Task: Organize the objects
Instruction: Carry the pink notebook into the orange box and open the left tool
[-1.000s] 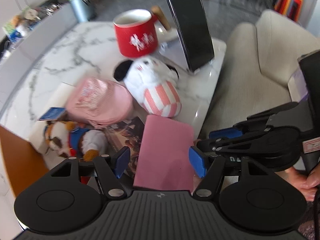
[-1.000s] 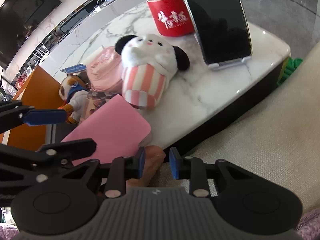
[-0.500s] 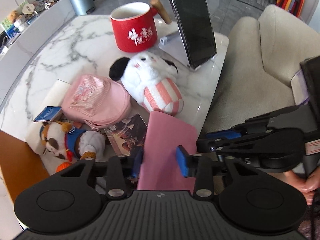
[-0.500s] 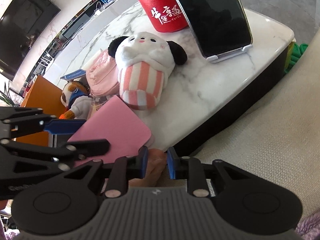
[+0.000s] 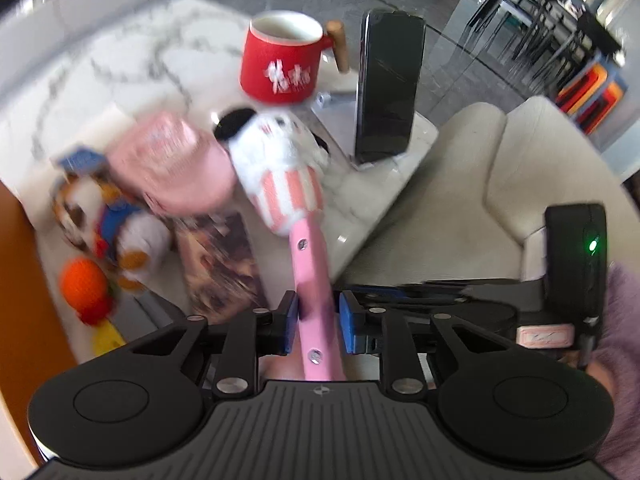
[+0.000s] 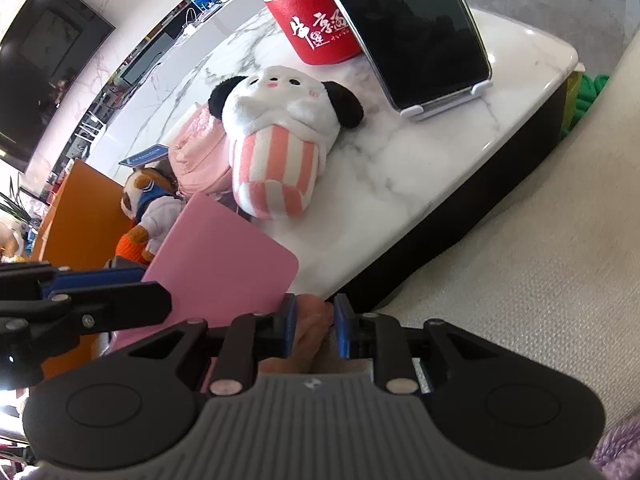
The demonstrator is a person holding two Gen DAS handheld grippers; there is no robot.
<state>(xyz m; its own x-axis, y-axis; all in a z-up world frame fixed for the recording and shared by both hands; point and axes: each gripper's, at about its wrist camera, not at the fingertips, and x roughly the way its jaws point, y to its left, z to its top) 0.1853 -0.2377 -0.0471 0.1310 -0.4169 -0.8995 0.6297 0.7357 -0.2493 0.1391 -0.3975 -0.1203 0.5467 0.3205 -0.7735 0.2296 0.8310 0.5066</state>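
Note:
My left gripper (image 5: 318, 322) is shut on a pink tablet-like case (image 5: 314, 280), seen edge-on between the blue pads; the right wrist view shows its flat pink face (image 6: 224, 268) lifted over the table's near edge. My right gripper (image 6: 314, 330) is nearly shut, with something skin-coloured between its pads; I cannot tell if it grips it. A white panda plush in pink stripes (image 6: 280, 140) lies on the marble table (image 6: 420, 152). A pink pouch (image 5: 172, 164), a dog plush in blue (image 5: 116, 224) and a picture book (image 5: 220, 256) lie left of it.
A red mug with a wooden handle (image 5: 284, 62) and a dark phone on a white stand (image 6: 412, 28) stand at the back of the table. A beige sofa (image 5: 500, 168) is to the right. An orange panel (image 6: 76, 216) stands at the left.
My left gripper has shut on the pink case and turned it from flat to edge-on, lifting it. The left view has swung and is blurred. The right gripper has barely moved.

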